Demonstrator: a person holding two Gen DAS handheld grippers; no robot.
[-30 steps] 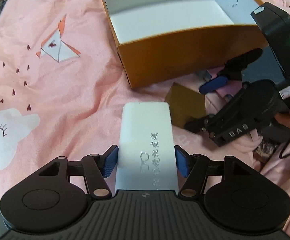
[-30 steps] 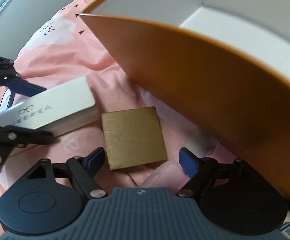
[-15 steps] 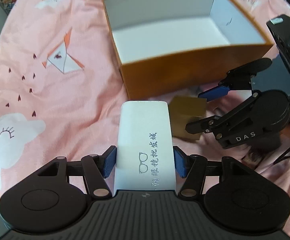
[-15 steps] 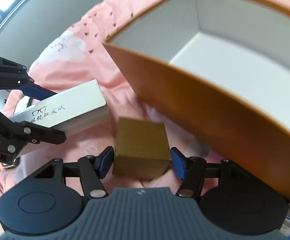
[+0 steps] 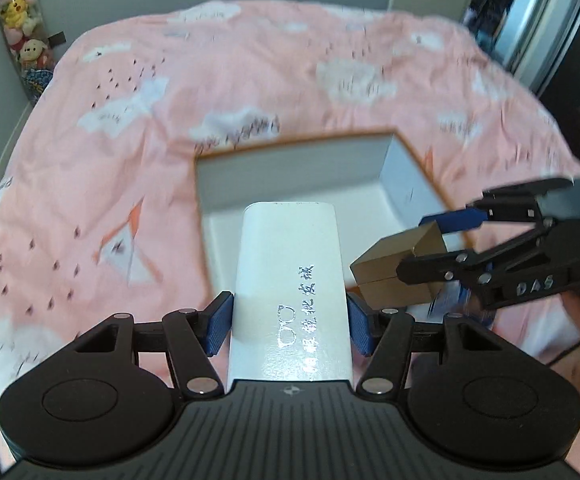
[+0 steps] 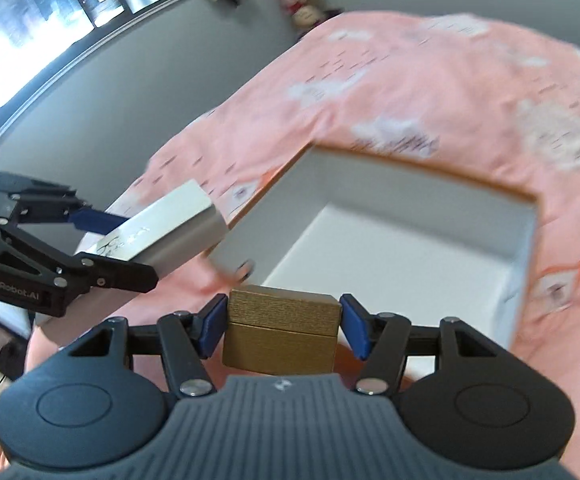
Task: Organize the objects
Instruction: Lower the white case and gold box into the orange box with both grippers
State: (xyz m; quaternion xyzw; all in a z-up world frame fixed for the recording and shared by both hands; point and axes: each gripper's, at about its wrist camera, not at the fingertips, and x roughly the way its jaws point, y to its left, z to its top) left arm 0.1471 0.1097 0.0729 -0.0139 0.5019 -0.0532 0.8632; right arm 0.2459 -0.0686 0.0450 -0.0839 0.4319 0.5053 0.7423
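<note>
L gripper (image 5: 288,330): blue fingers (image 5: 218,328) about half spread, pinching a long white case (image 5: 290,292) by its two long sides near the back end. The case sticks fwd between them, rounded front corners, smooth glossy face w/ a silver glasses logo and printed characters. Its front end hangs above the near part of the open box (image 5: 405,184).

R gripper (image 6: 282,326): fingers (image 6: 351,330) mid-spread, pads pressed on both sides of a small gold box (image 6: 282,332). It is blocky, fine ribbed texture, w/ a seam line between lid and base. Held in the air, just in front of the open box's near edge.

Open box (image 6: 521,252): rectangular, orange-brown outside, plain white inside, sits on a bed w/ pink bedsheet (image 5: 138,128), soft cloth w/ white cloud and fox prints. Both views motion-blurred. Plush toys (image 5: 16,4) stand at the grey wall, far left in the L view.
</note>
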